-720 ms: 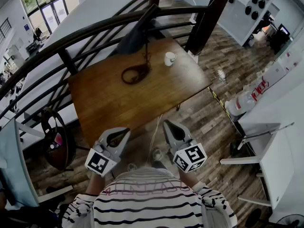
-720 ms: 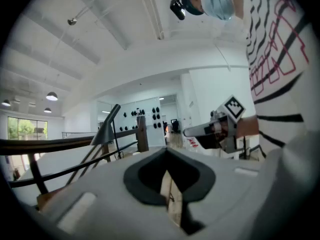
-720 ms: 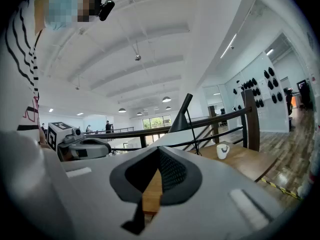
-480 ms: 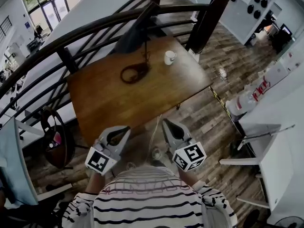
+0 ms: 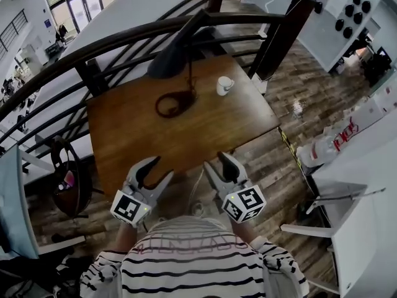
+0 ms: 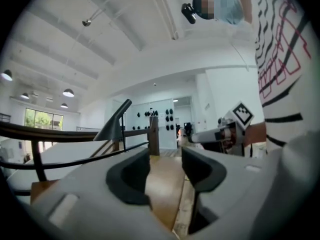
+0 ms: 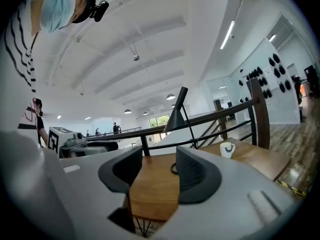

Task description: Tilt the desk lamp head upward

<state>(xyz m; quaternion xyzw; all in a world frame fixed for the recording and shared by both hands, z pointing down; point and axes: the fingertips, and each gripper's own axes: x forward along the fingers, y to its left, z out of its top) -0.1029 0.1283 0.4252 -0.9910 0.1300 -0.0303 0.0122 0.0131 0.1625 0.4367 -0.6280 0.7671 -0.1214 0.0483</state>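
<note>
A dark desk lamp [image 5: 177, 42] stands at the far side of a wooden table [image 5: 149, 135]. Its cone head hangs tilted downward on a thin stem above a ring base [image 5: 175, 101]. The lamp also shows in the left gripper view [image 6: 114, 124] and in the right gripper view [image 7: 177, 113]. My left gripper [image 5: 155, 169] and right gripper [image 5: 214, 162] are held side by side over the table's near edge, well short of the lamp. Both stand open, with only the tabletop showing between the jaws.
A white cup [image 5: 224, 85] sits on the table to the right of the lamp. A dark curved railing [image 5: 111, 42] runs behind the table, with a post [image 5: 282, 36] at the far right. A round stool [image 5: 65, 179] stands at the table's left, white furniture [image 5: 366, 185] at the right.
Both grippers have moved forward from over the floor to the table's near edge. The lamp and cup have not moved.
</note>
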